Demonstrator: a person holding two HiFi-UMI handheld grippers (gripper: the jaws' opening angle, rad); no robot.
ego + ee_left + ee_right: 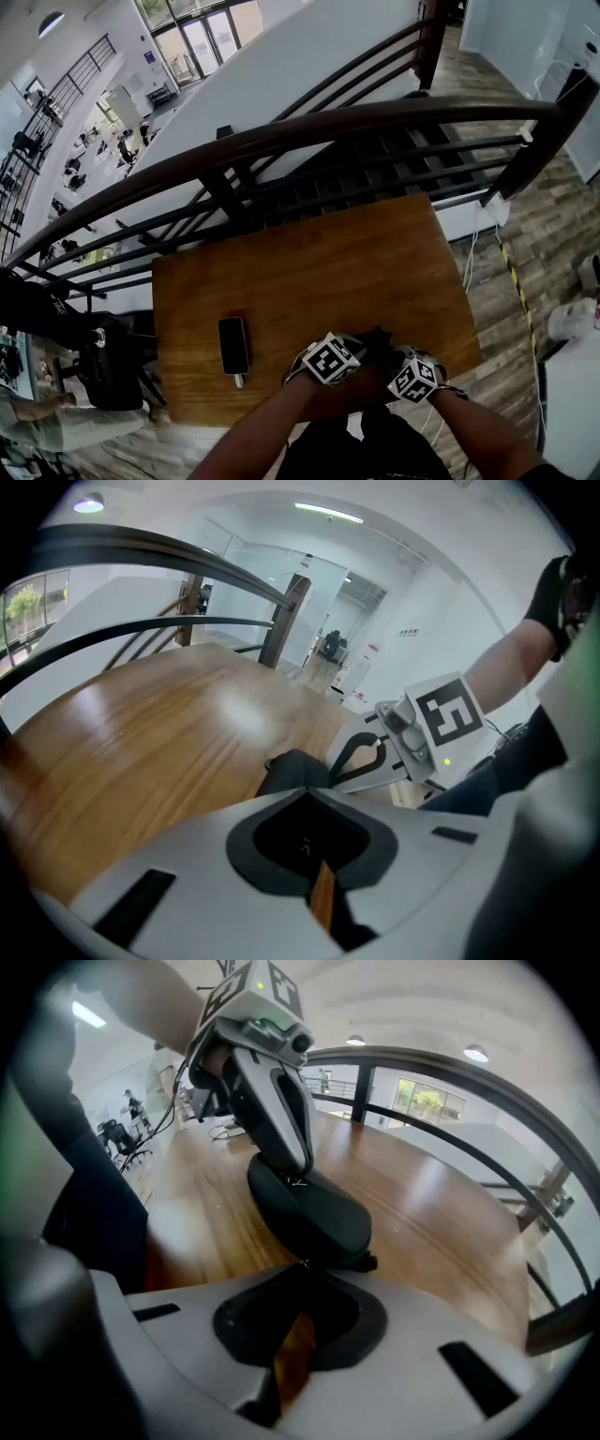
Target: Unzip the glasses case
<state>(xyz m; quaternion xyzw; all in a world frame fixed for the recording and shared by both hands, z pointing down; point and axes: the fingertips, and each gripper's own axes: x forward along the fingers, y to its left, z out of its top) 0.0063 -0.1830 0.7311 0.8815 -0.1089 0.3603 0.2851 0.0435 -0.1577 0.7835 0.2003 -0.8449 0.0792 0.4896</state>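
Observation:
A black glasses case (377, 337) lies on the wooden table (309, 262) near its front edge, between my two grippers. My left gripper (359, 349) comes down on the case's top and is shut on it; in the right gripper view its fingertips (295, 1174) meet on the case (314, 1213). My right gripper (302, 1265) is shut at the case's near end, its tips pinched on what looks like the zipper pull. In the left gripper view the case (292, 769) lies just past my left gripper (305, 791), with the right gripper (330, 778) touching it from the right.
A dark phone (232, 345) lies on the table left of the grippers. A dark curved railing (281, 141) runs behind the table's far edge, with a drop beyond it. A black bag (112, 366) sits on the floor at the left, and cables (478, 253) at the right.

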